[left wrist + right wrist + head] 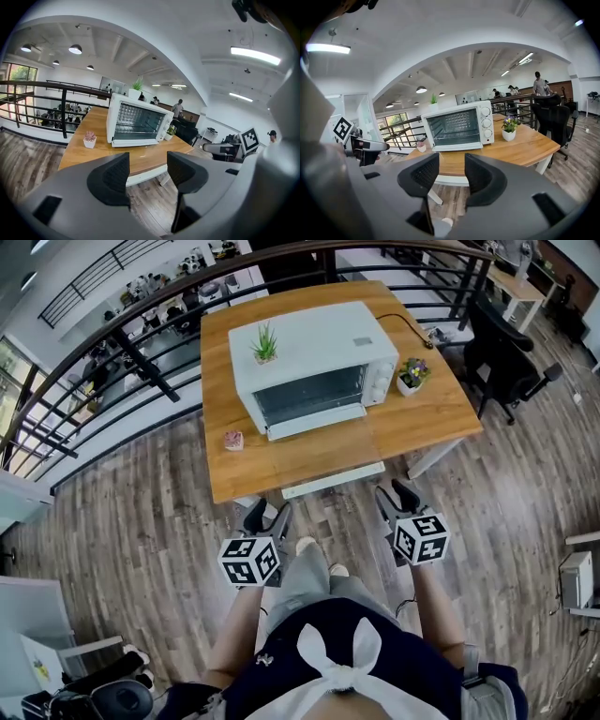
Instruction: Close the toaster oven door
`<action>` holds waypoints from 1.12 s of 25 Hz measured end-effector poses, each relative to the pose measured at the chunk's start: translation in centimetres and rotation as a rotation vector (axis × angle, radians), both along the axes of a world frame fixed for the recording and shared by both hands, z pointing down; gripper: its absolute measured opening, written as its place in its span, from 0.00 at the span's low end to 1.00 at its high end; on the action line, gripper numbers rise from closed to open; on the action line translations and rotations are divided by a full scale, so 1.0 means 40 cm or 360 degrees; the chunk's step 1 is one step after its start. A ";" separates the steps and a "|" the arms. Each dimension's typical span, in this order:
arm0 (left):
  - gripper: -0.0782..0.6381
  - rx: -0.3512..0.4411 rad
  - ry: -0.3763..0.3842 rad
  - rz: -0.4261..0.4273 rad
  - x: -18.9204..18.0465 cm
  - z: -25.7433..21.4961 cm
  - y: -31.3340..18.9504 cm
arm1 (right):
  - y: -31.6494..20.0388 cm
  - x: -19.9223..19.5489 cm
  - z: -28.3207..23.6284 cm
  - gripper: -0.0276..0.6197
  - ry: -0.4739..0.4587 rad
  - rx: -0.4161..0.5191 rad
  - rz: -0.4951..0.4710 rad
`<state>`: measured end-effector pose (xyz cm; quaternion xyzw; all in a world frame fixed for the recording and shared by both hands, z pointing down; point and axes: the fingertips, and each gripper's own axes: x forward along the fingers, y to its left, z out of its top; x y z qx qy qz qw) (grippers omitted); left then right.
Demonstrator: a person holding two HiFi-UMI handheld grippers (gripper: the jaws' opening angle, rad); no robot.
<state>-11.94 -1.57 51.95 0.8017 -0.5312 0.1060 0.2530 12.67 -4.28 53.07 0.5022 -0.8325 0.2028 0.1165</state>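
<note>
A white toaster oven stands on the wooden table. Its glass door hangs folded down and open toward me. The oven also shows in the left gripper view and the right gripper view, each well beyond the jaws. My left gripper and right gripper are held low over the floor, just short of the table's near edge. Both are open, with nothing between the left gripper's or the right gripper's fingers.
A small pink succulent pot sits left of the door and a flower pot right of the oven. A green plant stands on the oven's top. A black office chair is at the table's right, and a railing runs behind.
</note>
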 end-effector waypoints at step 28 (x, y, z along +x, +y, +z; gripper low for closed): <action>0.45 -0.0418 0.0024 -0.0035 0.014 0.241 -0.101 | -0.162 0.038 0.215 0.36 0.0117 -0.0352 -0.0082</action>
